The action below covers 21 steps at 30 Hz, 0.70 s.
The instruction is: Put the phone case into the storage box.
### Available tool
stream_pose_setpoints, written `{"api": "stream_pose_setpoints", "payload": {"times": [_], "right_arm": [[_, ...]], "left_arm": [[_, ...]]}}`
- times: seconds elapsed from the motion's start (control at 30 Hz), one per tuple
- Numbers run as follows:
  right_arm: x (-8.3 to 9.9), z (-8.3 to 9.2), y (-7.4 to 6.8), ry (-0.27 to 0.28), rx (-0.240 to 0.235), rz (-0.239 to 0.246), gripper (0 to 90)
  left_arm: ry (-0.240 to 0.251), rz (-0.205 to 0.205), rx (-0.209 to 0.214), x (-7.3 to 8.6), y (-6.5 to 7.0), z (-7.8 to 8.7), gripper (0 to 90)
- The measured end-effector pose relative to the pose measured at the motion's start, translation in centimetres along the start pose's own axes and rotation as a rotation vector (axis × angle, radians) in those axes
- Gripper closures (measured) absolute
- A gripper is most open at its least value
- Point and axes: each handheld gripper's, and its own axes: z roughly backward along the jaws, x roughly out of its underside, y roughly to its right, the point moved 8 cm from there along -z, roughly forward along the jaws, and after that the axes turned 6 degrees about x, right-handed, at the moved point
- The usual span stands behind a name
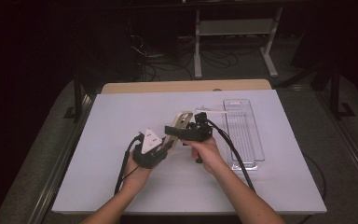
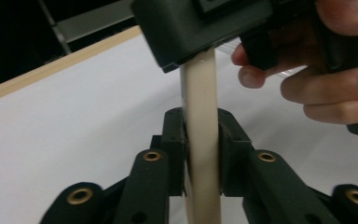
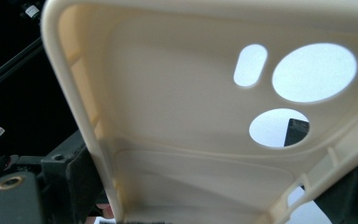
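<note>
A cream phone case (image 1: 182,119) with round camera cut-outs is held up over the white table between both grippers. My left gripper (image 1: 168,142) grips it from the lower left. In the left gripper view the case (image 2: 200,93) stands edge-on, with the black pads (image 2: 175,135) pressed on both of its faces. My right gripper (image 1: 175,129) reaches across the case from the right, held by a hand (image 1: 207,151). In the right gripper view the case's hollow inside (image 3: 168,116) spans from one jaw to the other, its side rims against them.
A clear plastic tray (image 1: 243,133) lies lengthwise on the right side of the table (image 1: 112,121). A thin white piece (image 1: 212,111) rests by the tray's far left corner. Cables trail from both grippers toward the near edge. A metal frame (image 1: 235,28) stands behind the table.
</note>
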Motion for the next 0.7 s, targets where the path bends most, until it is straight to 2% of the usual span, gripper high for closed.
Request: {"api": "stream_pose_setpoints", "payload": {"times": [0.07, 0.23, 0.3, 0.33, 0.5, 0.53, 0.63, 0.7], "right_arm": [[0.06, -0.03, 0.04, -0.003, 0.005, 0.006, 9.5], [0.11, -0.08, 0.12, -0.006, 0.009, 0.006, 9.6], [0.06, -0.08, 0.09, -0.004, 0.01, 0.0, 9.6], [0.09, -0.07, 0.16, -0.006, 0.014, 0.007, 9.6], [0.0, -0.02, 0.28, -0.001, 0.02, 0.017, 9.6], [-0.01, 0.01, 0.32, -0.003, 0.023, 0.016, 9.6], [-0.05, 0.05, 0.39, -0.006, 0.039, 0.016, 9.6], [-0.17, 0.13, 0.51, -0.006, 0.046, 0.024, 9.7]], "left_arm": [[-0.005, -0.011, 0.007, 0.0, 0.04, -0.01, 69.2], [-0.022, -0.008, 0.012, 0.16, -0.27, -0.04, 55.1], [-0.017, 0.019, 0.03, 0.19, -0.18, -0.18, 50.4], [-0.032, 0.004, 0.034, 0.3, -0.35, -0.11, 48.2], [-0.061, 0.026, 0.075, 0.61, -0.26, -0.01, 36.7], [-0.063, 0.014, 0.086, 0.61, -0.36, 0.08, 34.7], [-0.069, 0.032, 0.116, 0.72, -0.35, 0.32, 25.7], [-0.078, 0.028, 0.131, 0.83, -0.5, 0.55, 21.1]]}}
